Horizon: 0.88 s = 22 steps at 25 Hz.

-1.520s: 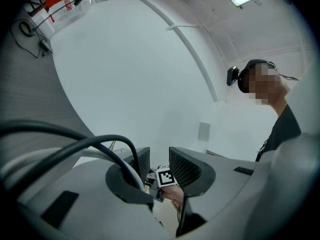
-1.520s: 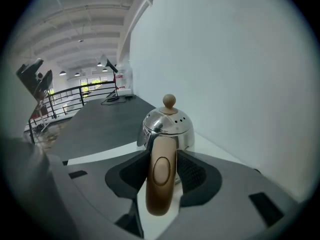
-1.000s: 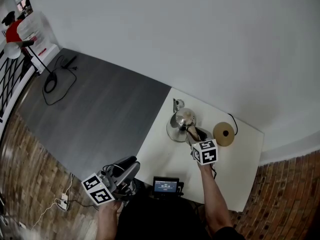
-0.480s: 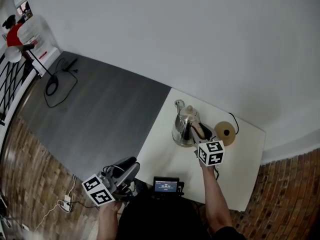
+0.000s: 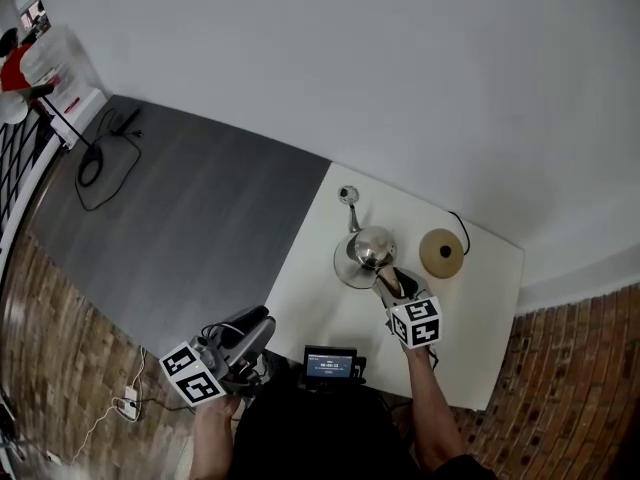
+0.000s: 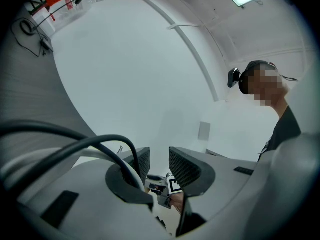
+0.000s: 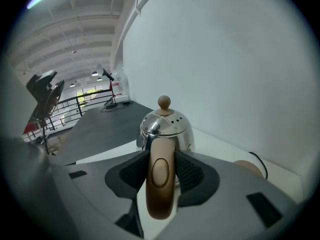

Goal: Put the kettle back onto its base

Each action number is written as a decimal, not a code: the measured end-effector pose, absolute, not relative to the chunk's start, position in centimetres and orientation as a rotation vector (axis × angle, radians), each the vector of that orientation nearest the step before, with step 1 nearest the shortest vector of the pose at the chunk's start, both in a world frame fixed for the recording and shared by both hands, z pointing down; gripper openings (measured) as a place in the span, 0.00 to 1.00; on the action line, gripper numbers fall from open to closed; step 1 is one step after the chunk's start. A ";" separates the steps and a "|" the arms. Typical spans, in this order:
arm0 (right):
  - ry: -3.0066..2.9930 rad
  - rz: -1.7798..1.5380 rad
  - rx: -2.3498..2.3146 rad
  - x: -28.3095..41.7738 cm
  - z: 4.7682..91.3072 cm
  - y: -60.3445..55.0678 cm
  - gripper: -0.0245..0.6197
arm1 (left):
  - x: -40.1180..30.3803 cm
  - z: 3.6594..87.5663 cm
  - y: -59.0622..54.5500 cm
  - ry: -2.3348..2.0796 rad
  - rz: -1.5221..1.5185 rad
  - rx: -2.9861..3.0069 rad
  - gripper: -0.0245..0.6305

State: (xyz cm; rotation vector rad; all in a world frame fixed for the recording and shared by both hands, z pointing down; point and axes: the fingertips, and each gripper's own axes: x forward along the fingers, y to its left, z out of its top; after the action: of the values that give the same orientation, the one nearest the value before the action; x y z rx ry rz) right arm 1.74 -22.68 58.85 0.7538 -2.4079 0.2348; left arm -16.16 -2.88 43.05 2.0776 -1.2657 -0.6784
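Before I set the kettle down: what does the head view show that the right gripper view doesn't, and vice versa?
Only the head view: the left gripper, a small screen, the spout, and the whole base, clear of the kettle. Only the right gripper view: the right gripper with its jaws pressed on both sides of the handle. Both: the kettle, the table, part of the base.

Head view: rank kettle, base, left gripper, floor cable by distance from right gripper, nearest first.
1. kettle: its handle is clamped by the right gripper.
2. base: on the table, right of the kettle.
3. left gripper: lower left, beside the table.
4. floor cable: far upper left.
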 end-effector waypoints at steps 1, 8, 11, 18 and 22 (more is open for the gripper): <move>-2.389 0.227 0.745 1.7 59.0 -22.7 0.28 | -15.9 43.0 -3.0 -1.256 -0.678 2.082 0.22; -2.221 0.392 0.729 3.5 65.1 -21.7 0.22 | -14.9 43.2 -3.4 -1.215 -0.658 2.091 0.22; -2.274 0.336 0.756 3.1 64.7 -22.3 0.17 | -14.9 43.4 -3.2 -1.217 -0.650 2.080 0.22; -2.444 0.259 0.827 3.0 63.5 -22.3 0.16 | -15.2 43.5 -2.9 -1.239 -0.617 2.072 0.22; -2.535 0.224 0.875 2.6 61.7 -22.9 0.16 | -15.2 43.5 -2.9 -1.244 -0.598 2.071 0.22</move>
State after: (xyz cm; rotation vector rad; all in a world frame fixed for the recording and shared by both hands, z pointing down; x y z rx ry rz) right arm 2.63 -22.90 61.72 0.8752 -2.5352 0.2241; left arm -15.16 -2.93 43.54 2.0711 -1.2438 -0.5975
